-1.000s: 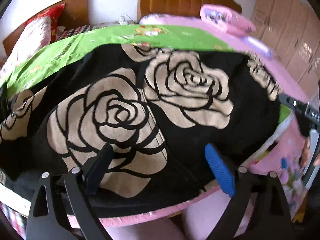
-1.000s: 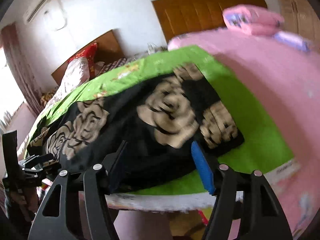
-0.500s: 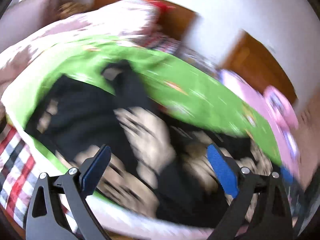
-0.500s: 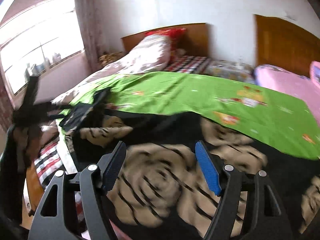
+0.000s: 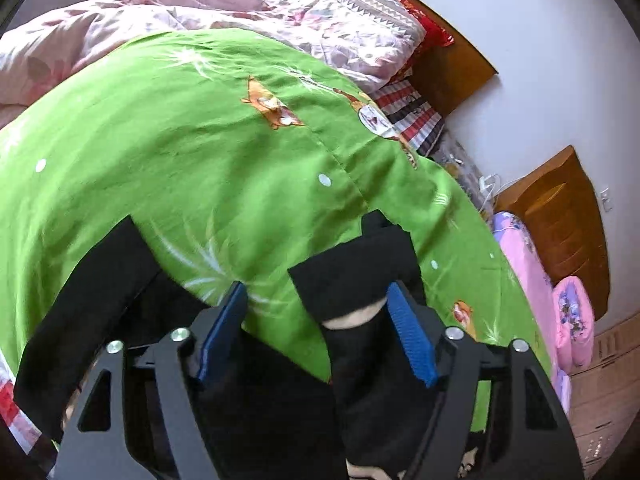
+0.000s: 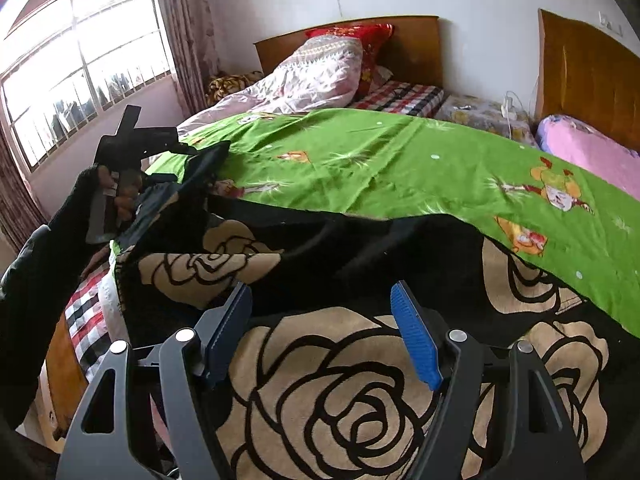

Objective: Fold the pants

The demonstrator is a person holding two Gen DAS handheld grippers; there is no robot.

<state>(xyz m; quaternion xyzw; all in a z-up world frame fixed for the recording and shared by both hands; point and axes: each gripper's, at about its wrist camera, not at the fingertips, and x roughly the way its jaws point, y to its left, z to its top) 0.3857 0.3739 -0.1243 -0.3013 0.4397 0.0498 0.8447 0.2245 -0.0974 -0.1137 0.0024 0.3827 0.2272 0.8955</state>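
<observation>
Lying across green sheet (image 6: pixel 400 168) of bed: black pants (image 6: pixel 320 392) with beige rose print, spread wide under right wrist view. Right gripper (image 6: pixel 322 334) above rose print, blue pads well apart, nothing between. Left gripper (image 5: pixel 316 332) at far-left end of pants, jaws spread, black cuff (image 5: pixel 356 276) bunched up between pads, near right pad; contact not discernible. Left hand (image 6: pixel 116 192), dark-sleeved, on left gripper's handle in right wrist view. Pink quilt (image 6: pixel 304 76) and red pillow (image 6: pixel 356 34) by headboard.
</observation>
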